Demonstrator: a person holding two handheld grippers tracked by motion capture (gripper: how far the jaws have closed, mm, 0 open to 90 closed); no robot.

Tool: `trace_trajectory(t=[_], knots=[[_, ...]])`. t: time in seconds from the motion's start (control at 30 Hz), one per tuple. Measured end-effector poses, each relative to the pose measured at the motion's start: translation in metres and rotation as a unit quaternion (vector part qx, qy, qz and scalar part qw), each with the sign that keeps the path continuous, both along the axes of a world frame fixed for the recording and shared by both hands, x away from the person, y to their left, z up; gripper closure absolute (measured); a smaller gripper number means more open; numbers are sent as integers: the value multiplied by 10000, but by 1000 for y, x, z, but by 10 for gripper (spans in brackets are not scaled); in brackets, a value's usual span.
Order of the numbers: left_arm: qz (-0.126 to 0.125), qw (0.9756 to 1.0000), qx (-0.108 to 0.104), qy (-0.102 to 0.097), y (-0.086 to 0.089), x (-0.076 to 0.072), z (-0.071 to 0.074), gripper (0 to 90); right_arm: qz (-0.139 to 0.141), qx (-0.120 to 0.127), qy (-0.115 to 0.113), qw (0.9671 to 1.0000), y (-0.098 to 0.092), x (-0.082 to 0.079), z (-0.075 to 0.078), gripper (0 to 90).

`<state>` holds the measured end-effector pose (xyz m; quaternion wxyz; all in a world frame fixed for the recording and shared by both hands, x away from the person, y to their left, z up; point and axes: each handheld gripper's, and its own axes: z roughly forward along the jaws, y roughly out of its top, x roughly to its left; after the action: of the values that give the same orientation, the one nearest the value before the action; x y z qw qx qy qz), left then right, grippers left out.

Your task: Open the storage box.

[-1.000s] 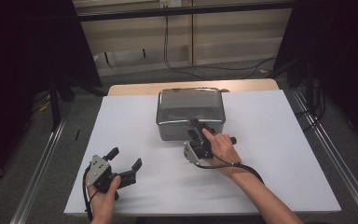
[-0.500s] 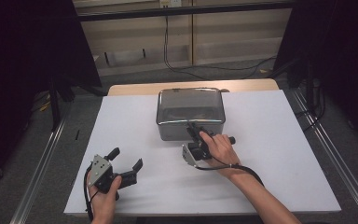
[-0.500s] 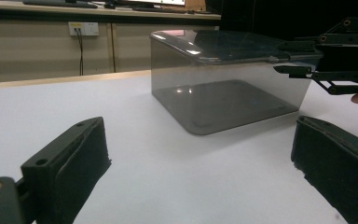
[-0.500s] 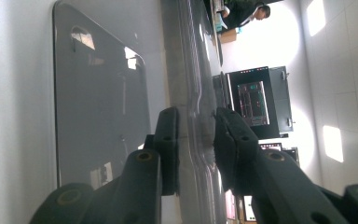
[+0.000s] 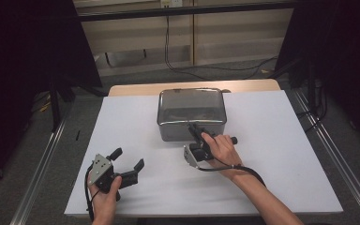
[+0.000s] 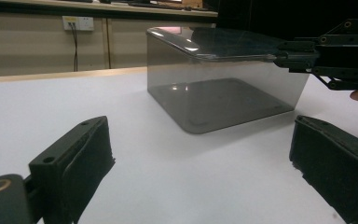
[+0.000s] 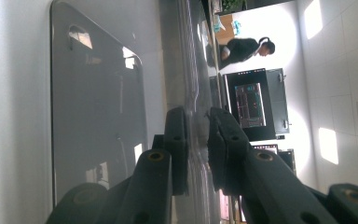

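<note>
**Right gripper pinches the box rim**

High view: a clear smoky box (image 5: 191,111) sits mid-counter (image 5: 281,140). The right gripper (image 5: 193,127) meets its near edge; the left gripper (image 5: 127,159) rests well apart, jaws spread wide and empty.

Left gripper view: the box's lower corner blurs.

Right gripper view: jaws nearly closed on the rim (image 7: 196,116). No writing is legible anywhere.

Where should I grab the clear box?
By its top rim, on the near wall. The box is open-topped with thin upright walls, so one jaw goes inside and one outside, as the right gripper stands there now, coming from the near side.
</note>
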<state>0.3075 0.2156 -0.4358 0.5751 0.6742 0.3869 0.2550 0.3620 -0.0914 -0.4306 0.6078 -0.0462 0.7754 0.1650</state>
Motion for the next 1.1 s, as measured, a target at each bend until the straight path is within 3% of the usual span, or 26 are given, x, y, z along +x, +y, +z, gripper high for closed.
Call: trace_trajectory(t=[0.1,0.47,0.83,1.0,1.1], knots=[[-55,9999,17,-89,-1,1,2,54,-25,30,-2,10000,0,0,0,779],[-278,9996,42,68,-6,10,5,83,28,60,-17,10000,2,-1,1,789],[-517,9983,240,-133,-15,21,11,30,84,98,-46,9999,0,-1,3,795],[-559,9983,156,-100,-19,32,11,20,95,116,-75,9999,0,0,6,798],[-632,9980,-12,-40,-20,34,12,29,89,142,-67,9998,0,0,7,797]])
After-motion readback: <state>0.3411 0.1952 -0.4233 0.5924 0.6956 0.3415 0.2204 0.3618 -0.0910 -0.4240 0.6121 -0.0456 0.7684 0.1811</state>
